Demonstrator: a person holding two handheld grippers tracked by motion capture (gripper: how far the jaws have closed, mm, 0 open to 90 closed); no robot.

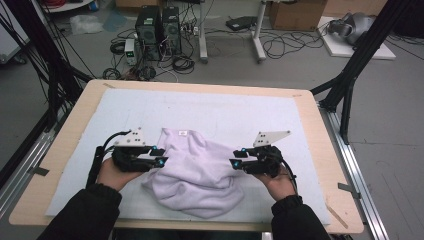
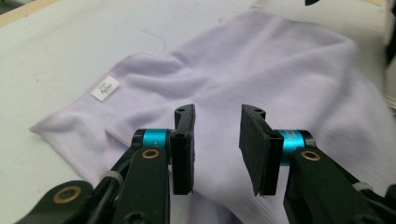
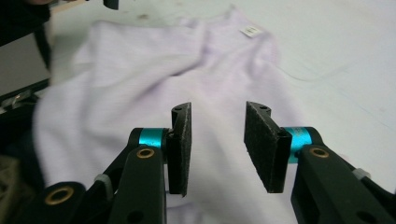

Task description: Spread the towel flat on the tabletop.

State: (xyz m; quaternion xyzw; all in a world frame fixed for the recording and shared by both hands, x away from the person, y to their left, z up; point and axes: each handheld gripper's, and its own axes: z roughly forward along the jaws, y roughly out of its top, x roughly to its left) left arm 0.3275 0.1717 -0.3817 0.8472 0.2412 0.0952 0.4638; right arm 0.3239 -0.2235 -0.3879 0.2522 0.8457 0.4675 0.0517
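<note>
A pale lilac cloth (image 1: 195, 170) lies crumpled on the white mat (image 1: 225, 112), with a small white label (image 1: 183, 133) near its far edge. My left gripper (image 1: 161, 156) sits at the cloth's left side, my right gripper (image 1: 235, 158) at its right side, both pointing inward. In the left gripper view the jaws of the left gripper (image 2: 217, 149) stand apart over the cloth (image 2: 261, 70) with nothing between the pads; the label (image 2: 105, 88) lies to the left. In the right gripper view the right gripper (image 3: 218, 147) is likewise open above the cloth (image 3: 154, 60).
The mat covers a wooden table (image 1: 320, 130) with rounded corners. Black frame legs (image 1: 350, 75) stand at the right and left. Computers (image 1: 157, 30), cables and boxes sit on the floor beyond the far edge.
</note>
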